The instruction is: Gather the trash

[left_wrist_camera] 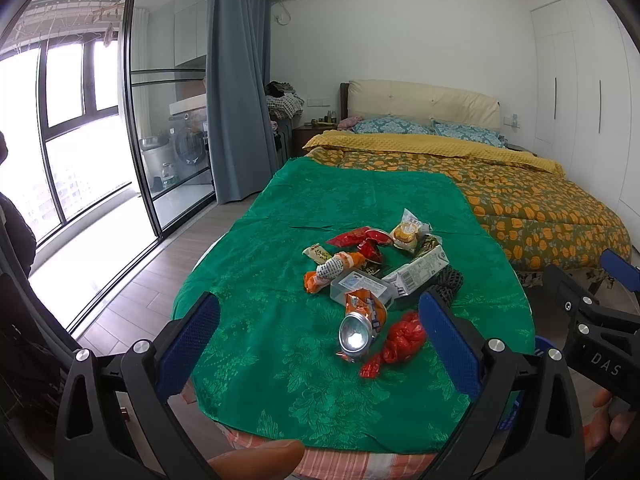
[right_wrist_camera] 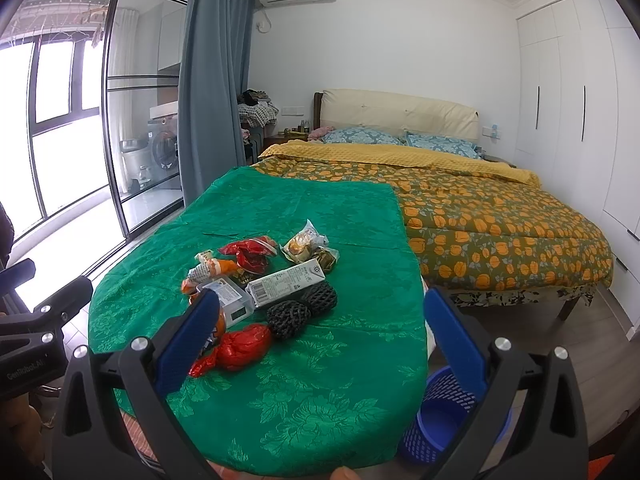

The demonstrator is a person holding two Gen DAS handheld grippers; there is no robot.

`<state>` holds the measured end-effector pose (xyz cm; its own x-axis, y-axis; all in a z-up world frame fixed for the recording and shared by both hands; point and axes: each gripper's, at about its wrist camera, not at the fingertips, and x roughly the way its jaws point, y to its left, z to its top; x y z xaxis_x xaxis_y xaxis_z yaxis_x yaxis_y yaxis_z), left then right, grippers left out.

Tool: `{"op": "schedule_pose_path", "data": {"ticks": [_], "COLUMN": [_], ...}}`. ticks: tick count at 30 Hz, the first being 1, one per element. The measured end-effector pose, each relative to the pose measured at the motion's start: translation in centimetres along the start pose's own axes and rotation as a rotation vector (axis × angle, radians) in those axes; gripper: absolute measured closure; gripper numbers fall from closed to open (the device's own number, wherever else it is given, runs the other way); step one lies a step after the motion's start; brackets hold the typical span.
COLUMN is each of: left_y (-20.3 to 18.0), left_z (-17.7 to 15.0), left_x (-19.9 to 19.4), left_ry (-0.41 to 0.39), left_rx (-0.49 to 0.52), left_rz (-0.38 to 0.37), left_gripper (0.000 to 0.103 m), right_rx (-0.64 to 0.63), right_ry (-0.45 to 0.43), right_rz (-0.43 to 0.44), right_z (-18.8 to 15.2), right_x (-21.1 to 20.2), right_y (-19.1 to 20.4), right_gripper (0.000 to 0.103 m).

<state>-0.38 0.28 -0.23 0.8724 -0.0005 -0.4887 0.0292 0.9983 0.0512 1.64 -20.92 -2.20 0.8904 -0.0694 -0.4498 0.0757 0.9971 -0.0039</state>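
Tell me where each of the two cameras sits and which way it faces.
Left wrist: on the left gripper, looking down over the trash on the green cloth toward the bed; its open blue fingers, a fingertip and the right gripper show.
Right wrist: on the right gripper, same direction, open fingers; the blue basket shows below the table edge.
Shared: can, red bag, carton, bed.
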Motion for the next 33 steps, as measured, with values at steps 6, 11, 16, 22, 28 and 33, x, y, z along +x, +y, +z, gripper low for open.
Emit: {"op": "schedule_pose_path", "data": {"ticks": [6,11,16,22,28,33], "left_y": [-0.02,0.01,0.00,-0.02,-0.33,-0.34], "left_z": [0.01,-0.02,0.01,0.06,-0.20,-0.23], "left_x": [0.01,-0.02,0.00,0.04,0.25,0.23], "left_ry": [0.001,0.001,0.001,0.003,0.003,0.004], "left_rx": [0.000,0.000,-0.001,-0.001,-0.001,-0.001], "left_rz": [0.000,0.000,0.000,0.000,0.000,-0.001], "left_gripper": [0.004,0.004,0.004,0.004,0.004,0.004], "right_rx": [0.000,0.000,-0.001,0.000,0.001,0.000], "right_ry": [0.000,0.000,-0.001,0.000,0.001,0.001], "right_rz": [0.000,0.000,-0.001,0.001,0.000,0.000], "right_z": [-0.01,-0.01,-0.03,-0.03,-0.05,-0.04], "right_x": [0.05,0.14,0.15,0.09,0.06,0.09], "right_y": [-0.02,-0.03,-0.03,-0.03,-0.02,0.04], "right_gripper": [0.005,0.005,0.005,0.005,0.005,0.005]}}
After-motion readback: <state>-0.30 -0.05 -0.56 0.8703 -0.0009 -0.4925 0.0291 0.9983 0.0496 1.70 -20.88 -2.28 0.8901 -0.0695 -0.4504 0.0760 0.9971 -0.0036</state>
